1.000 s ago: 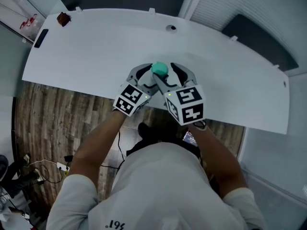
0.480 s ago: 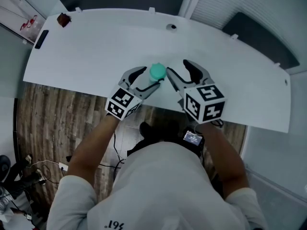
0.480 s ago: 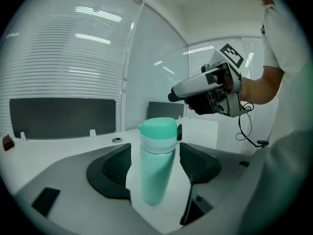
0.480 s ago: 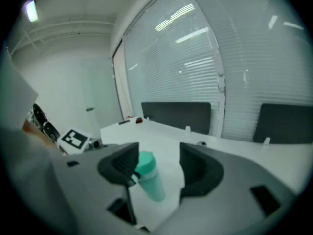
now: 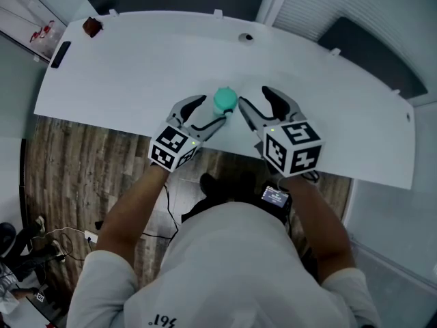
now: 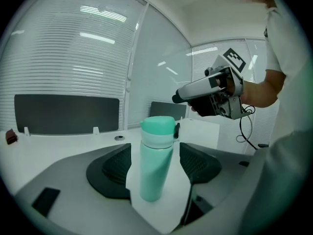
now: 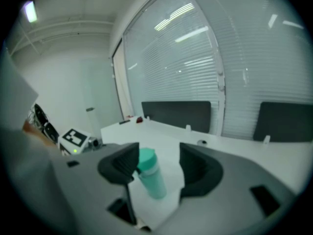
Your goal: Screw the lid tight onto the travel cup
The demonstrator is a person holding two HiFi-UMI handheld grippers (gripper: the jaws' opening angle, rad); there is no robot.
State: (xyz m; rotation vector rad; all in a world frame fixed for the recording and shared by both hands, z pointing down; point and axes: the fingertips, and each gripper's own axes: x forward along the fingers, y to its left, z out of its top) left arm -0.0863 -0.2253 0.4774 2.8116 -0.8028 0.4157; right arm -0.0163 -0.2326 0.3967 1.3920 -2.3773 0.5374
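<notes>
— Where is the travel cup [image 5: 225,101]?
— Upright on the white bench [image 5: 123,60], lid [image 6: 158,127] on, between the left gripper's [image 5: 206,111] jaws. They stand wide, clear of it on both sides.
— And the right gripper [image 5: 259,101]?
— Jaws wide too, nothing held. The cup stands just beside them, partly behind the jaw nearer the left gripper.

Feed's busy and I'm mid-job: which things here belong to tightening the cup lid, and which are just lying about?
Job: travel cup; its lid, on the cup; left gripper and right gripper, both open.
Lying about: small reddish object at the far left corner of the table; flat black bar near it.
</notes>
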